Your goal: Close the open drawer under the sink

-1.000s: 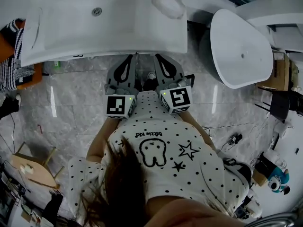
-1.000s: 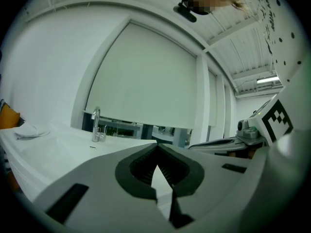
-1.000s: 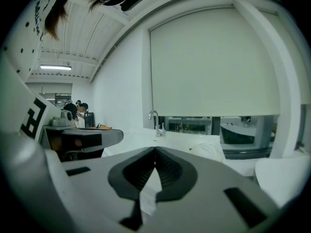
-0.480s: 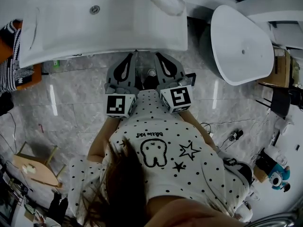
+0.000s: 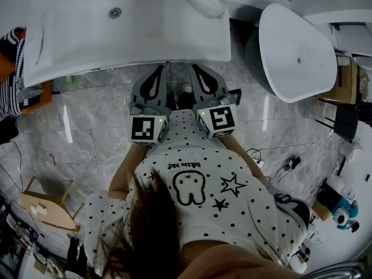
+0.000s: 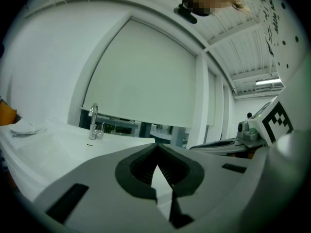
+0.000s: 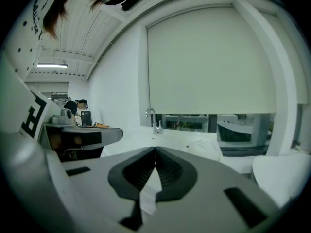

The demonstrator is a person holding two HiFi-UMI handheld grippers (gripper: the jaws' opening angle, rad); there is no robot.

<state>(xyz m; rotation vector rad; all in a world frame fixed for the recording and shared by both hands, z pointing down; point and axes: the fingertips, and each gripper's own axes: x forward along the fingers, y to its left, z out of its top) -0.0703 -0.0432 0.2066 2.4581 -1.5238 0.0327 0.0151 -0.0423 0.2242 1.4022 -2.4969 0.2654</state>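
Head view looked steeply down on a white sink (image 5: 87, 39) over a grey marble-patterned floor (image 5: 87, 127), with an oval white basin (image 5: 296, 57) well apart at the right. Both gripper views showed a bright room behind the sink: a pale window blind (image 6: 146, 72) and one chrome faucet (image 6: 93, 120) at the counter's back edge.

A person in a dotted white shirt (image 5: 197, 185) held both tools close in front of the body, side by side and nearly level. The left gripper (image 5: 161, 70) and right gripper (image 5: 196, 70) had their tips right at the sink's front edge. Each one's jaws were closed tip to tip, with nothing between them.

The drawer lay out of sight beneath the sink top — no view showed its front.

Counted: two grippers, two marker cubes (image 5: 145, 129), two white basins, one faucet.
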